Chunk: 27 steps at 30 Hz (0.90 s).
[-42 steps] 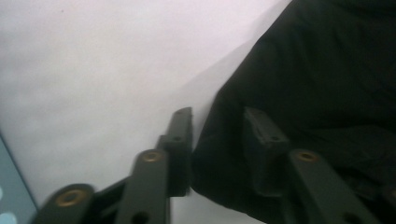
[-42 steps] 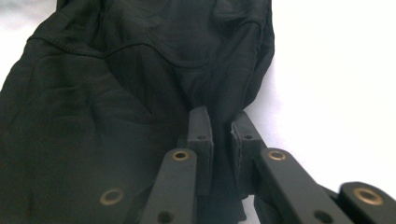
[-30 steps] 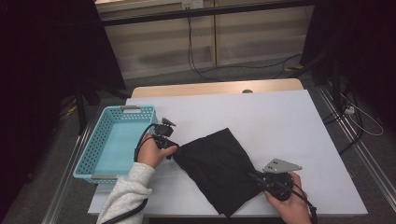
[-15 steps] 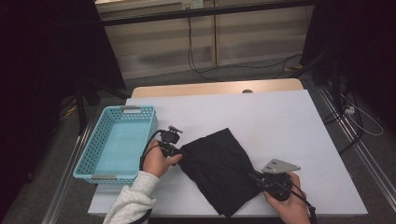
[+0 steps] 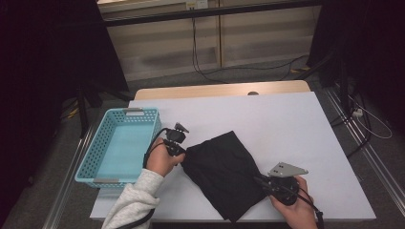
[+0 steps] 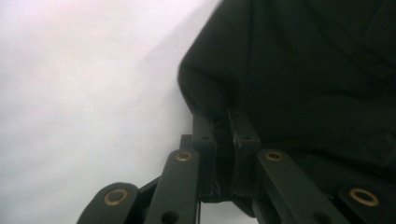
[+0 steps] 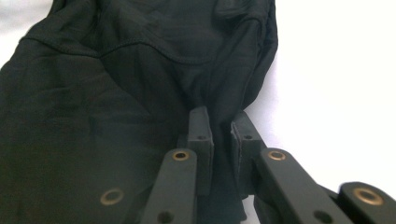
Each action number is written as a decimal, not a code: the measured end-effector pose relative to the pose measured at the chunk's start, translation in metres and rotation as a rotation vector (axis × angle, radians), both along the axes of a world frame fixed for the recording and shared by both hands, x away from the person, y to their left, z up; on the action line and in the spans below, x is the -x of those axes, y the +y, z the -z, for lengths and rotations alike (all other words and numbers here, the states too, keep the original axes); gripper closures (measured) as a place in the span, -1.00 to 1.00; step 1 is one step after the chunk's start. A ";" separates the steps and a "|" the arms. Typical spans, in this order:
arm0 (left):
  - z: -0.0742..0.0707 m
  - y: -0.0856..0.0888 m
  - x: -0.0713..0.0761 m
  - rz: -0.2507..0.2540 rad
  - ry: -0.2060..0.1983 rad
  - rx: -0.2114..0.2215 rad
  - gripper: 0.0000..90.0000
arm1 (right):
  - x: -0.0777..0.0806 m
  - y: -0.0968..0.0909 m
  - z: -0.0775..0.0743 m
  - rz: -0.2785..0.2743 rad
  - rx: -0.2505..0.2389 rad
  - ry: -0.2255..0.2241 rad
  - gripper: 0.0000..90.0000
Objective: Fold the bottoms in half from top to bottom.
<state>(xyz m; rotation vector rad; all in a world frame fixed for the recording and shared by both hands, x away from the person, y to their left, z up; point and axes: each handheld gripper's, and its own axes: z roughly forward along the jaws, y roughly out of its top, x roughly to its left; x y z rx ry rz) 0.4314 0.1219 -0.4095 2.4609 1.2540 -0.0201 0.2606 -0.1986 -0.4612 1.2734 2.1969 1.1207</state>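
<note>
Nearest the person, the right gripper (image 5: 265, 185) sits at the front right of the table (image 5: 296, 129), its jaws pinched tight on the near corner of the black cloth (image 5: 224, 174); in the right gripper view the fabric bunches up between the two pads. Further in and to the left, the left gripper (image 5: 183, 153) has just been closing its jaws, and the left gripper view shows them drawn together on a fold at the cloth's left edge, so that side looks gripped too. The cloth itself lies flat and rumpled on the white tabletop between the two grippers, just right of the blue basket (image 5: 102, 152), which has nothing in it. Judging from this, both holds are now made and the cloth is not yet lifted; folding it or carrying it across to the basket is probably what remains
</note>
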 end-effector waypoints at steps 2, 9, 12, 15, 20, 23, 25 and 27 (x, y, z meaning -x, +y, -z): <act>-0.008 0.001 -0.003 -0.006 0.000 -0.004 0.86 | 0.000 0.000 -0.001 -0.001 -0.008 0.002 0.81; -0.031 0.005 -0.014 -0.007 0.016 -0.022 0.87 | -0.001 0.006 -0.007 -0.007 -0.018 -0.013 0.82; -0.041 0.006 -0.018 -0.002 0.024 -0.035 0.87 | -0.001 0.009 -0.011 -0.010 -0.020 -0.024 0.82; -0.053 0.008 -0.024 0.004 0.038 -0.047 0.87 | -0.002 0.012 -0.016 -0.011 -0.029 -0.044 0.83; -0.080 0.011 -0.033 0.006 0.032 -0.068 0.87 | -0.005 0.020 -0.027 -0.015 -0.050 -0.072 0.83; -0.093 0.016 -0.038 0.011 0.031 -0.079 0.87 | -0.007 0.026 -0.032 -0.022 -0.069 -0.084 0.83; -0.100 0.019 -0.042 0.011 0.032 -0.092 0.87 | -0.009 0.031 -0.036 -0.029 -0.076 -0.093 0.83; -0.105 0.023 -0.046 0.010 0.033 -0.096 0.87 | -0.012 0.036 -0.038 -0.032 -0.086 -0.102 0.83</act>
